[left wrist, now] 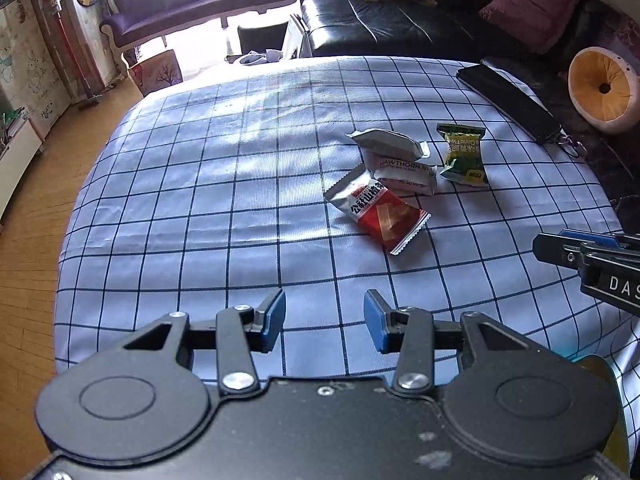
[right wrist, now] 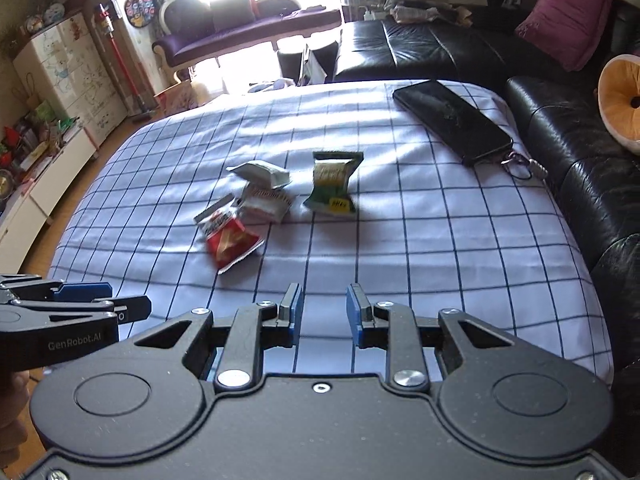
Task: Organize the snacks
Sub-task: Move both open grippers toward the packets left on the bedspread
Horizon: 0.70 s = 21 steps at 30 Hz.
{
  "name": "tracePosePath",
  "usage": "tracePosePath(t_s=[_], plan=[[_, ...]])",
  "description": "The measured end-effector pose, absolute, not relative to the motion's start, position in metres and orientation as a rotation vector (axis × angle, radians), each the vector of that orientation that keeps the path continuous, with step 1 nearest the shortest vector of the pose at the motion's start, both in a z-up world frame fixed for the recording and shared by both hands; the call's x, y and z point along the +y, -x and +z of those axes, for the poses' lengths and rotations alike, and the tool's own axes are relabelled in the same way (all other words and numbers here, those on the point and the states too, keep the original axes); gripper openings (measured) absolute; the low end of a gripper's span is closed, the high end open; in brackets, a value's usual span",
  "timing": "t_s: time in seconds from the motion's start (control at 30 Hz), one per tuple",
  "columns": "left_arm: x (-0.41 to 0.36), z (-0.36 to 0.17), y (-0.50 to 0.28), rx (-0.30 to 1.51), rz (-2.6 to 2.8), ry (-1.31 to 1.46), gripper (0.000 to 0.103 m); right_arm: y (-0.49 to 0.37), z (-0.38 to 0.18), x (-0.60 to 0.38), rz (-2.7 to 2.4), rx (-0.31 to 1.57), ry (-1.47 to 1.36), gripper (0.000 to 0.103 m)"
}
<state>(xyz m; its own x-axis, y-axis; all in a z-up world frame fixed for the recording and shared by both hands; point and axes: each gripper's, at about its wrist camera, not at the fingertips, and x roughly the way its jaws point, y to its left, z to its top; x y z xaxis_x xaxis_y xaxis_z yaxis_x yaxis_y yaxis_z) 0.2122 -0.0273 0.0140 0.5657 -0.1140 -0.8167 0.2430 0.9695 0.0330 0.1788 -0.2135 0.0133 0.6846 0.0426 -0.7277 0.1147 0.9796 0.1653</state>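
Here, crinkled foil snack packets on gridded cloth; left hand-held gripper agape, right hand-held gripper likewise, empty

We look across a table draped in a blue-and-white checked cloth. Near its far right edge we see a black phone lying flat, a key ring at its near end. Beyond it stands a black leather sofa with a magenta cushion and a round orange cushion. By the bright window we find a purple chaise.
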Motion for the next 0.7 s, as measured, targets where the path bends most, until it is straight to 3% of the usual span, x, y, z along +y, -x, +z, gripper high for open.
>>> tracePosePath(t_s=[0.7], plan=[[-0.059, -0.015, -0.258, 0.963, -0.307, -0.117, 0.044, -0.223, -0.006, -0.224, -0.066, 0.793, -0.235, 0.036]])
